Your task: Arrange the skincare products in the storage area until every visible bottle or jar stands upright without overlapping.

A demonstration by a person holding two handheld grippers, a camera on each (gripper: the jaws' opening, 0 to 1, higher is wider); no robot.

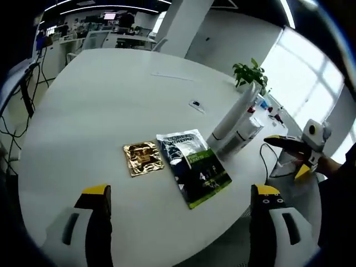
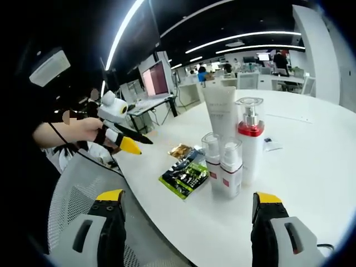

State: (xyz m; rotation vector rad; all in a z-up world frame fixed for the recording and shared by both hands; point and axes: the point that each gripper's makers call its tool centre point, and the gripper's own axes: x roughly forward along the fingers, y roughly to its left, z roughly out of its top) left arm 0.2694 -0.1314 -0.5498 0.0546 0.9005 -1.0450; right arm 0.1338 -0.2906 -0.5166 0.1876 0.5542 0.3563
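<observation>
Upright on the white round table (image 1: 100, 111) are a tall white tube (image 2: 219, 110), a pump bottle with a red collar (image 2: 250, 140) and two small clear-capped bottles (image 2: 212, 156) (image 2: 231, 168). The same group of bottles (image 1: 235, 127) is at the right in the left gripper view. A green and silver sachet (image 1: 193, 167) (image 2: 185, 176) lies flat beside a gold sachet (image 1: 143, 158) (image 2: 179, 150). My left gripper (image 1: 182, 219) (image 2: 127, 142) is open over the table's near edge, short of the sachets. My right gripper (image 2: 189, 222) (image 1: 289, 156) is open beyond the rim, facing the bottles.
A small packet (image 1: 196, 104) (image 2: 272, 146) lies further in on the table. A potted plant (image 1: 250, 74) stands behind the bottles. A grey mesh chair (image 2: 78, 189) is at the table's rim. Cables (image 1: 25, 105) hang off the left side. Desks and monitors fill the background.
</observation>
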